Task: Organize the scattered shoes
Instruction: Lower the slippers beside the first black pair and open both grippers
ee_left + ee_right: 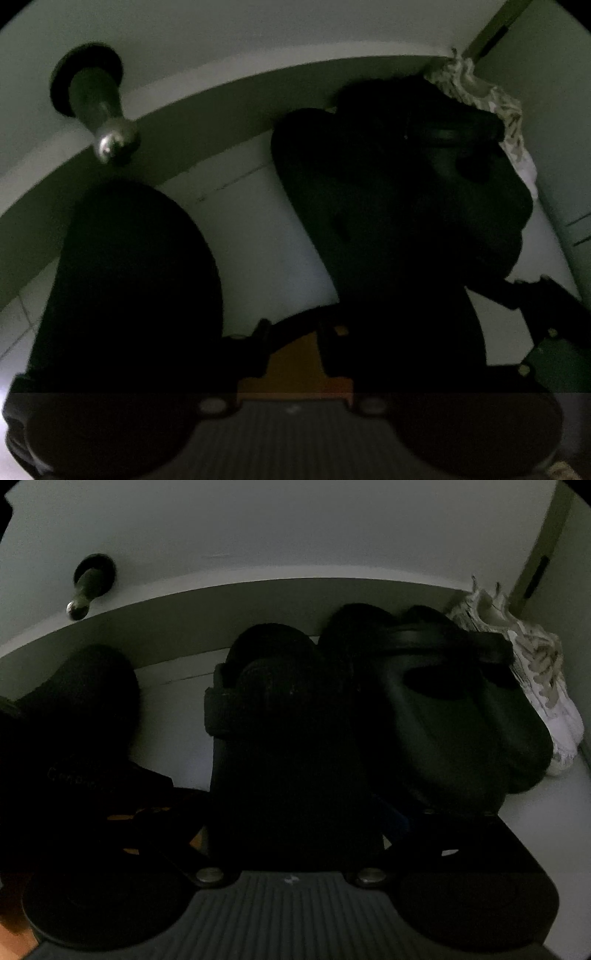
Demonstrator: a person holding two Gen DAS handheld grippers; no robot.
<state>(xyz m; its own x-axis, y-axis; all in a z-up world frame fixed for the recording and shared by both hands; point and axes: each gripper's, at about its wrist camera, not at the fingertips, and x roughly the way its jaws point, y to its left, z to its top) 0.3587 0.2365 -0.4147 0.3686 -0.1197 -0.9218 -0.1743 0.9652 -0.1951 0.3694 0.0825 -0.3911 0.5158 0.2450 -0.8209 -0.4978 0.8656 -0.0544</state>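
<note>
Left and right wrist views, shoes along a wall, dim light.

**Position.** My left tongs (240, 229) stand spread, with bare pale floor (251, 240) showing between the two dark fingers. A black clog (443, 177) lies just ahead of the right-hand finger. I cannot tell whether the two touch, since their outlines merge in shadow. In the right wrist view a black slide sandal (280, 709) fills the middle of the frame, directly ahead of my right tongs (295, 775). Their fingers are lost in the dark, so I cannot tell whether they are parted, closed or gripping the sandal.

**Appearance.** The sandal has a broad band across its upper and its far end lies near the grey skirting board (221, 605). To its right the clog, with a heel strap and an oval opening, lies against a further dark shoe (351, 627) behind it. A white patterned sneaker (543, 686) lies beyond the clog, next to a door frame (535, 572). All of them lie on the floor against the wall.

**Differences between views.** Only the right wrist view shows the sandal and the whole sneaker. The left wrist view shows just the sneaker's top edge above the clog. A metal door stop (96, 107) juts from the wall in both views and looks larger in the left one.
</note>
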